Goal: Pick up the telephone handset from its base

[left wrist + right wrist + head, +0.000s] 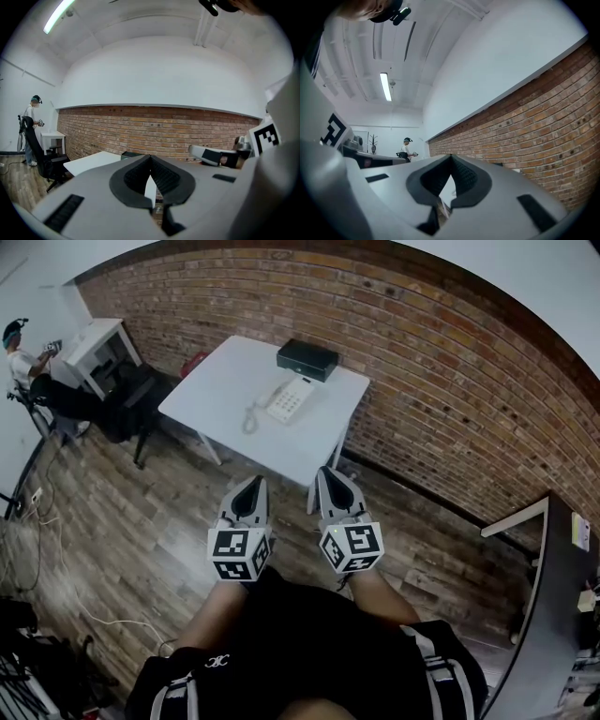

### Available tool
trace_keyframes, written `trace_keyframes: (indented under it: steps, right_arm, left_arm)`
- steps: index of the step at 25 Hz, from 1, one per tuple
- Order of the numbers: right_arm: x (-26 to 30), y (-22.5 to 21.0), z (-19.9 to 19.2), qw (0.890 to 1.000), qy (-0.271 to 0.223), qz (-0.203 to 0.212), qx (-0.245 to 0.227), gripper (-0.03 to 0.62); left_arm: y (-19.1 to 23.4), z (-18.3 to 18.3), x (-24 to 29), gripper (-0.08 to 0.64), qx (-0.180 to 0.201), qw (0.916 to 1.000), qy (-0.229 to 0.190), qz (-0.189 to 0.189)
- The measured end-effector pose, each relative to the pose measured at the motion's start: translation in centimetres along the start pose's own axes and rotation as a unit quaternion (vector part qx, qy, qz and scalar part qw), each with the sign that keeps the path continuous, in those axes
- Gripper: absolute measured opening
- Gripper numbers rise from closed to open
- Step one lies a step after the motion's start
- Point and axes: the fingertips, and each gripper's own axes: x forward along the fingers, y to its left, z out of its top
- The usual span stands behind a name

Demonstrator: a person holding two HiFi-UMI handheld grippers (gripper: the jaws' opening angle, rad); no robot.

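Note:
A white telephone (291, 398) lies on a white table (225, 390) against the brick wall, its handset (278, 395) resting on the base and a coiled cord (249, 416) trailing to the left. Both grippers hang over the wooden floor, well short of the table's near edge. My left gripper (254, 481) (150, 157) is shut with nothing in it. My right gripper (322, 472) (451, 157) beside it also has its jaws together and holds nothing. In the left gripper view the table (89, 162) lies ahead; the phone is hidden behind the jaws.
A black box (307, 359) sits at the table's far edge. A black office chair (131, 399) stands left of the table, with a white desk (98, 343) and a person (23, 367) beyond. Cables (42, 549) cross the floor at left. A dark counter (558, 596) is at right.

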Motion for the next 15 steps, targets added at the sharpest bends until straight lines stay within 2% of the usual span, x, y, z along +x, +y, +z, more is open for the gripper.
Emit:
trace_keyframes:
  steps: [7,15]
  right_arm:
    - [0.6,-2.0,-0.6,1.000,0.008,-0.005,0.004,-0.003]
    - [4.6,-2.5,-1.5,1.000,0.016,0.000,-0.006,-0.003]
  left_arm:
    - [-0.4,-0.5,1.9,0.002,-0.001,1.0000,0.003,-0.001]
    - [2.5,-1.3,4.9,0.002,-0.018,0.9998,0.005,0.003]
